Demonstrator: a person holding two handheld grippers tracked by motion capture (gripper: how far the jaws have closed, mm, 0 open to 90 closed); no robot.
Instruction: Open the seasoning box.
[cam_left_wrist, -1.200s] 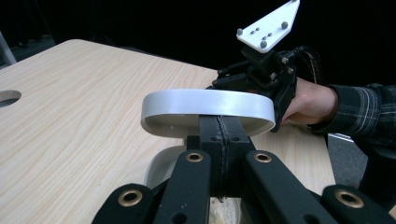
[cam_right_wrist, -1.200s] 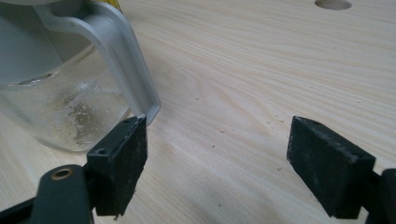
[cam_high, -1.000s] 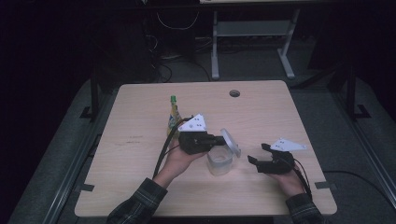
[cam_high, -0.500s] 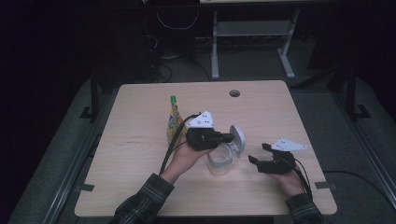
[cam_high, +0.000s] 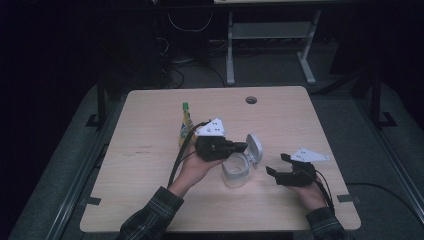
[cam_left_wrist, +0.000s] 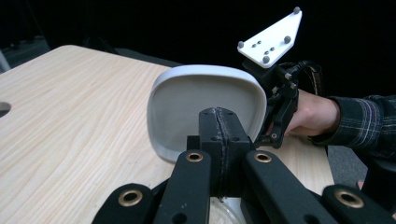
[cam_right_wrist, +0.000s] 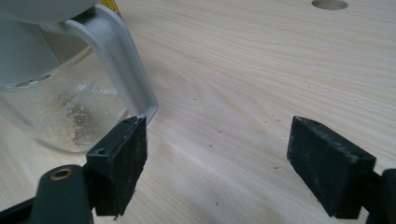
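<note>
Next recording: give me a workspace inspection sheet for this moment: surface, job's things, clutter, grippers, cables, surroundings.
Surface: wooden table, round hole near far edge, fine crumbs.
Job's things: clear pitcher with grey handle, residue inside; its lid raised upright.
Clutter: small green-capped bottle behind the left hand.
Grippers: left hand-held gripper shut, at the lid; right hand-held gripper open, beside the handle, holding nothing.
Cables: one trailing from each gripper.
Surroundings: dark floor, metal frame legs, loose wires behind the table.

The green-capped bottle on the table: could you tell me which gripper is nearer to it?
Left. The left gripper sits just right of the green-capped bottle, jaws shut beside the clear jug's raised lid. The right gripper waits beyond the jug, open.
</note>
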